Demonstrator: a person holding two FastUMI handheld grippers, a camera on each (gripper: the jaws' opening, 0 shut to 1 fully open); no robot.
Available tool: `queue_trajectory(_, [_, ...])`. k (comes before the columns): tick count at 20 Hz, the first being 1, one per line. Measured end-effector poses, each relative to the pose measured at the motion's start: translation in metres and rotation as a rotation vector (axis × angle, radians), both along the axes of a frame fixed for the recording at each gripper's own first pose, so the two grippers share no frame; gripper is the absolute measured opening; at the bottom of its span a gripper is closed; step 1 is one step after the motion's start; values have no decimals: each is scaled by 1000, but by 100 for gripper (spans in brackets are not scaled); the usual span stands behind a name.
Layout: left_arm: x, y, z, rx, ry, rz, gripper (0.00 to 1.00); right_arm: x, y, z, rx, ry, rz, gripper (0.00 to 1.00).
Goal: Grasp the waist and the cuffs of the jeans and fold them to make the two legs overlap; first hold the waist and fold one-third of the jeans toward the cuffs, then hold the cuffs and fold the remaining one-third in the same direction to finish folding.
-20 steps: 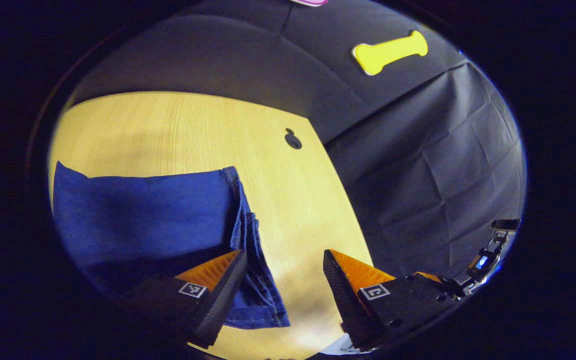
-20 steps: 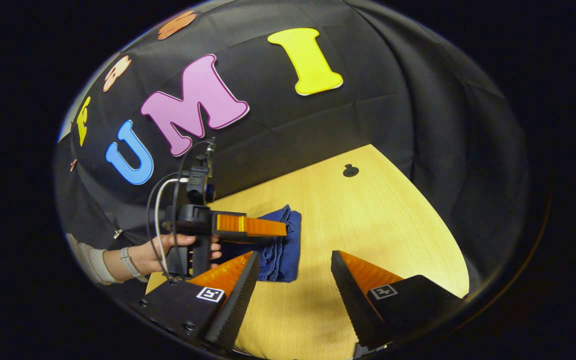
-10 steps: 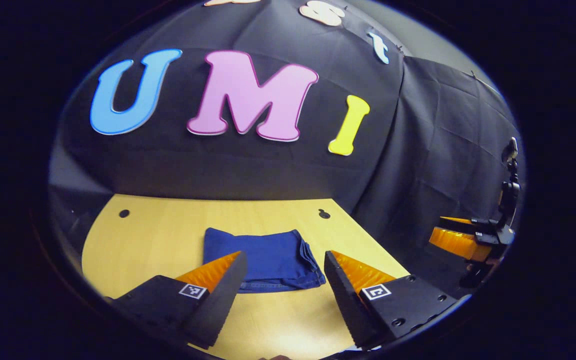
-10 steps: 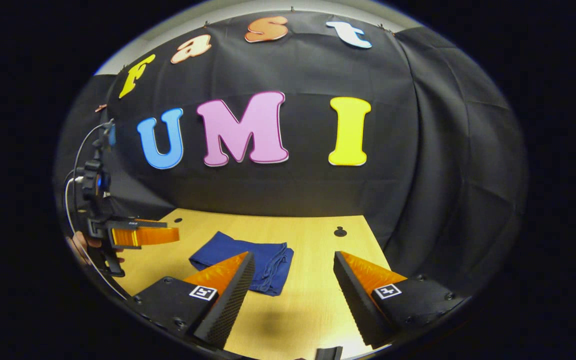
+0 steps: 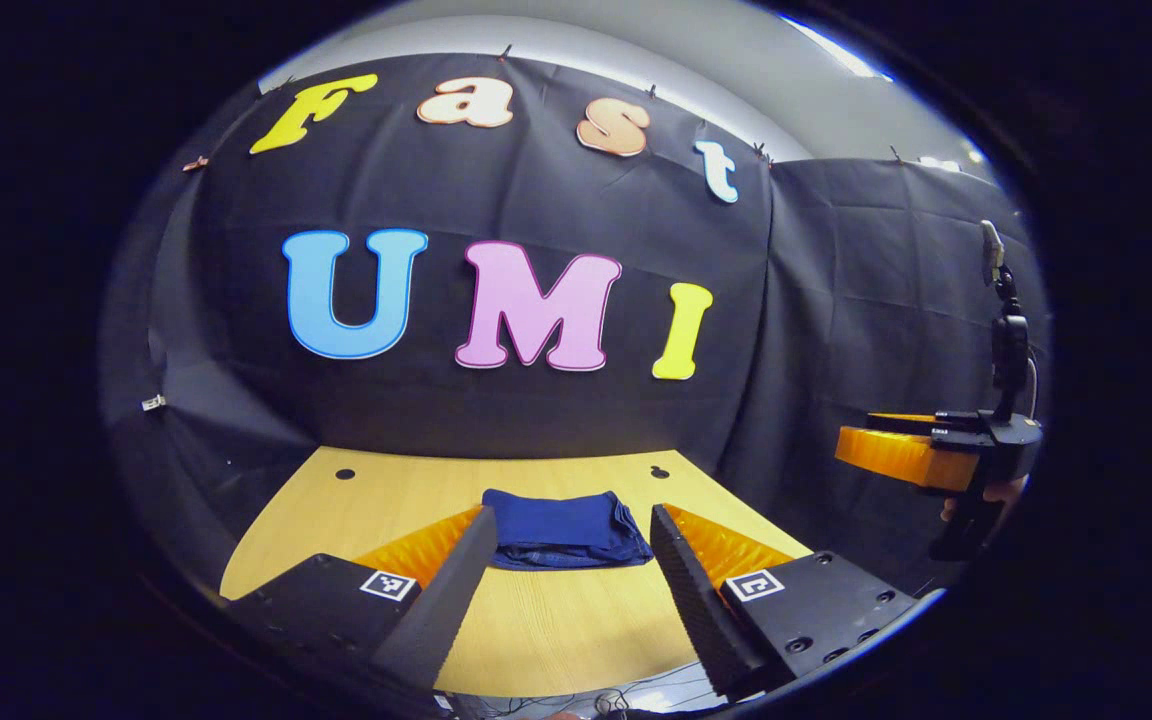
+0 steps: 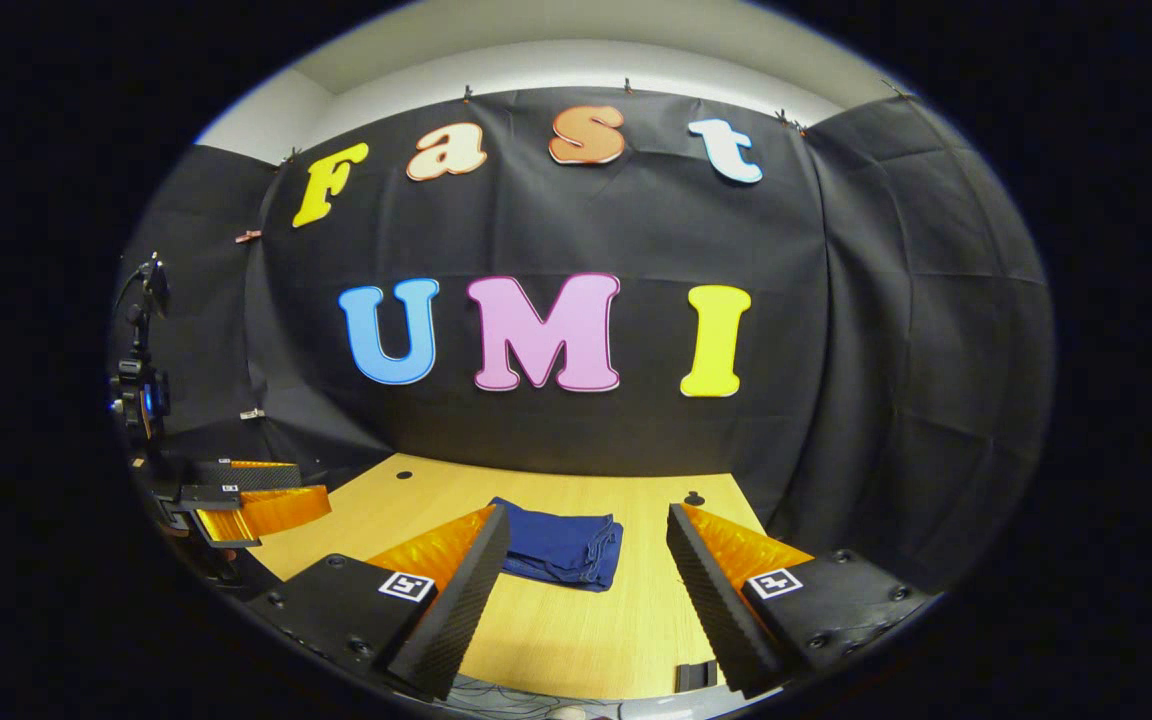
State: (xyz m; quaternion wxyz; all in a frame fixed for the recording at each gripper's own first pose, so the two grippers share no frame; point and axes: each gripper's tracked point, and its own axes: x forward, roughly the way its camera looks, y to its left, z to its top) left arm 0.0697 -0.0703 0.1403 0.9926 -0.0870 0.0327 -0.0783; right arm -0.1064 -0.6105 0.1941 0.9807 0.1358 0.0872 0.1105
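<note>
The folded jeans (image 5: pixel 566 528) lie on the worktop (image 5: pixel 556 630), at twelve o'clock from both grippers. Left gripper (image 5: pixel 564 570) and right gripper (image 6: pixel 586 575) fingers gape wide, holding nothing.

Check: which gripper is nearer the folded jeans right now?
Roughly equal. Left gripper and right gripper are both open, pulled back off the jeans, touching nothing.

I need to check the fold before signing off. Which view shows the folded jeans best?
The left gripper view: the jeans lie square-on between its open fingers, with the stacked edges visible at the right end. The right gripper view shows the jeans at an angle, with one corner hidden behind a finger.
</note>
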Motion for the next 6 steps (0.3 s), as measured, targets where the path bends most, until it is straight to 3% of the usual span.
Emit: queue_trajectory(6, [-25, 14, 16, 53, -44, 56, 96, -20, 4, 18, -49, -62, -3, 96])
